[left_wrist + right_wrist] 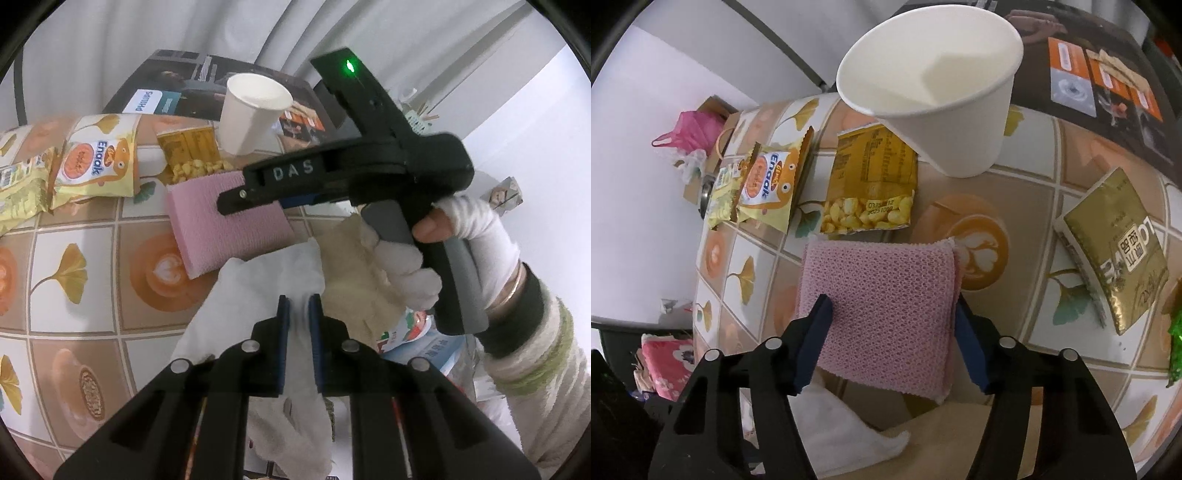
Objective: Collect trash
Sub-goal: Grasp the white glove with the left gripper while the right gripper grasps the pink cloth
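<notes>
A dark Philips box point(151, 101) stands at the far edge of the tile-patterned tablecloth point(74, 236).

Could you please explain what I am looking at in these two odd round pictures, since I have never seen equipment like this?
There is no robot here: a person holds a hand-operated two-finger gripper in each hand, and each carries a wide-angle camera looking along its fingers, hence the round, bent pictures.

In the left-hand view, the left gripper is shut on a white tissue. Beyond it you see the person's gloved right hand working the other tool.

In the right-hand view, the right gripper straddles a pink sponge, one finger on each side; whether the pads already press it is unclear.

All this lies on a table with a patterned tile cloth. Also on it: a white paper cup, an opened yellow snack wrapper, an Enaak snack packet and a gold packet.
</notes>
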`<state>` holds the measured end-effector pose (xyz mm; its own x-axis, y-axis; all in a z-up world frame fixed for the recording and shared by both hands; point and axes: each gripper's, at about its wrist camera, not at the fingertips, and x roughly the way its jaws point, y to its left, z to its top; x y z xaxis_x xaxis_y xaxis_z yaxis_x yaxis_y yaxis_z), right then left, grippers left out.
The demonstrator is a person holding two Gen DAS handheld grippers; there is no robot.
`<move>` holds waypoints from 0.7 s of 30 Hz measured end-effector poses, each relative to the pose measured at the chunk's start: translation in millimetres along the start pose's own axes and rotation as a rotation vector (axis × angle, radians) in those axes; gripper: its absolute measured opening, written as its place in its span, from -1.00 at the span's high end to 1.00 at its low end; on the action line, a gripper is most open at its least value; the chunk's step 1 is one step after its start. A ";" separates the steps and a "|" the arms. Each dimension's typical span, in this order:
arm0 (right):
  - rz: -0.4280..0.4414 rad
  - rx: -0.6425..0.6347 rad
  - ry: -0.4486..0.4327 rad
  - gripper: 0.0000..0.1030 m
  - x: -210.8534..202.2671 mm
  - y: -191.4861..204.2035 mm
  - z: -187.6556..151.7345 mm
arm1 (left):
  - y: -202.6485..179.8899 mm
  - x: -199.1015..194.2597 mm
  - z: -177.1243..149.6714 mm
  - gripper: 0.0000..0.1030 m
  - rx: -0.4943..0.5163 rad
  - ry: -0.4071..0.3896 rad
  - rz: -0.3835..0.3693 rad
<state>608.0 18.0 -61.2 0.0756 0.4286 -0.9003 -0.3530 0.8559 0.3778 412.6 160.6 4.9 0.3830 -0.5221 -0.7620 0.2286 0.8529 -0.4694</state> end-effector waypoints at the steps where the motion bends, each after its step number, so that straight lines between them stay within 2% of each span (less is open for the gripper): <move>1: 0.001 0.001 -0.006 -0.05 -1.9 -1.7 -1.0 | 0.8 -1.9 0.2 0.80 -0.003 -0.007 -0.005; 3: 0.013 0.013 -0.018 0.13 -5.0 -4.3 -1.5 | 2.8 -6.9 0.1 0.79 -0.011 -0.026 -0.017; 6: 0.035 0.037 -0.036 0.25 -10.6 -10.1 -4.0 | 4.7 -14.6 -0.8 0.80 -0.035 -0.056 -0.040; 16: 0.093 0.092 -0.113 0.48 -25.7 -18.4 -17.7 | 13.9 -33.6 -7.7 0.79 -0.109 -0.129 -0.101; 21: 0.075 0.084 -0.140 0.52 -36.4 -14.0 -25.2 | 15.4 -37.7 -13.6 0.70 -0.125 -0.128 -0.113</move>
<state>586.7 -16.8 -39.2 0.1827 0.5232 -0.8324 -0.2836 0.8387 0.4649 389.5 193.4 20.4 0.4734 -0.6026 -0.6424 0.1667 0.7775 -0.6064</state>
